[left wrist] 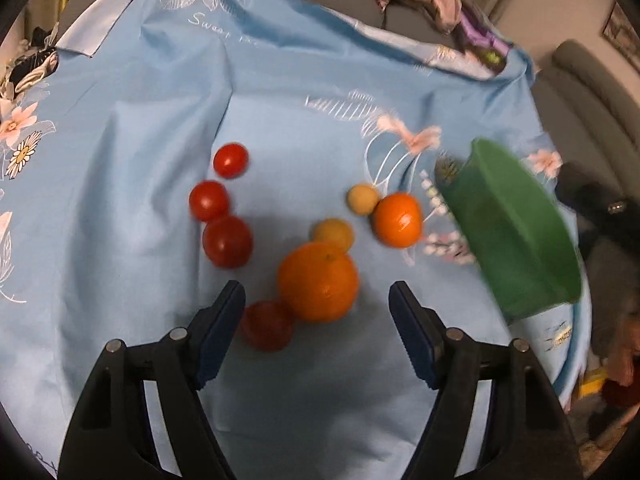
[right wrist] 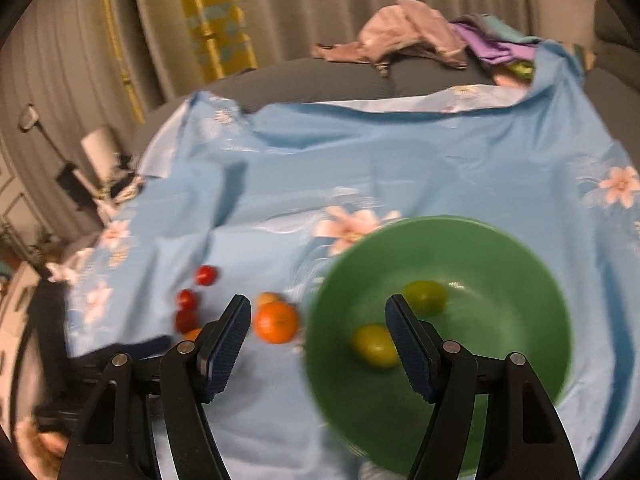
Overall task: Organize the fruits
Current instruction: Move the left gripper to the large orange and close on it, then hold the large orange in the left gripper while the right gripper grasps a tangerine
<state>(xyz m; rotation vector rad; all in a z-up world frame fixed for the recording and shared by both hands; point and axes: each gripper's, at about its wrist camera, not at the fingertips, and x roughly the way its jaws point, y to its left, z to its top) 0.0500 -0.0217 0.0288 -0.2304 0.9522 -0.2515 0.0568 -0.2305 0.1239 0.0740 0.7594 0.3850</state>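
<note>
Left claw [left wrist: 316, 296] is apart, w/ big orange [left wrist: 318, 282] between its tips, not clamped. Right claw [right wrist: 318, 312] is apart too, over rim of green bowl [right wrist: 520, 264].

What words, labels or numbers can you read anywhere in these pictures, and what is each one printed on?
"Sweet": white script printed on the light blue floral cloth, near its far edge in the left wrist view.
More white script follows it on the same line, but a fold in the cloth cuts it off; not readable.
Dark marks at the cloth's near left edge: too small and cut off to read.
Right wrist view: no readable text.
</note>
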